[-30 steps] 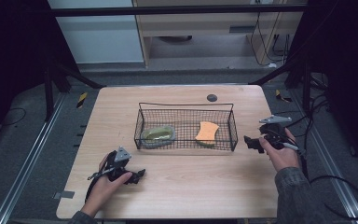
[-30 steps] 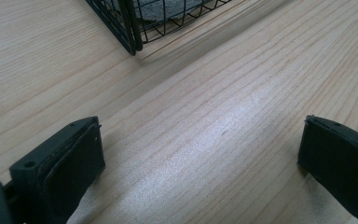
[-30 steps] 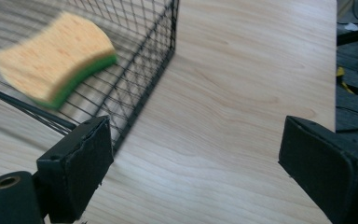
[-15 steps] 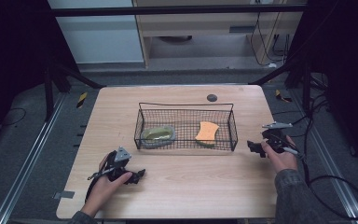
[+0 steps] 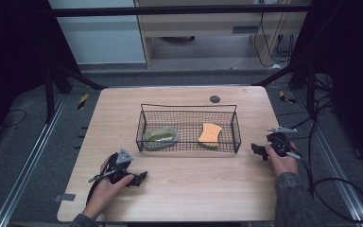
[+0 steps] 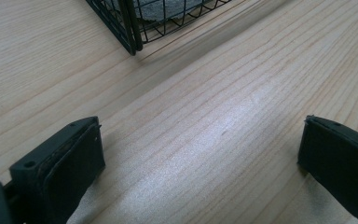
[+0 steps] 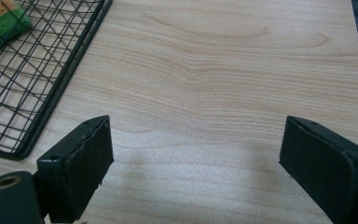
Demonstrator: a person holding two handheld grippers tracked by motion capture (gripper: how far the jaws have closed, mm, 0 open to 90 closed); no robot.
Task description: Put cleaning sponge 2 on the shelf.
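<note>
A black wire basket (image 5: 236,127) stands mid-table. Inside it lie an orange sponge with a green underside (image 5: 210,134) at the right and a grey-green cloth-like item (image 5: 160,136) at the left. My left gripper (image 5: 141,178) rests low on the table near the front left, open, nothing between its jaws; the basket's corner (image 6: 133,44) shows ahead of it. My right gripper (image 5: 257,150) sits just right of the basket, low over the wood, jaws wide open and empty. The basket's edge (image 7: 63,88) and the sponge (image 7: 2,21) lie to its left in the right gripper view.
A small dark round disc (image 5: 214,99) lies near the table's far edge. The wooden table (image 5: 194,189) has bare room in front of the basket. Cables (image 5: 331,184) trail off the right side. Dark frame bars stand beyond both far corners.
The right hand with its gripper has come down toward the table beside the basket's right end. The left hand has stayed put.
</note>
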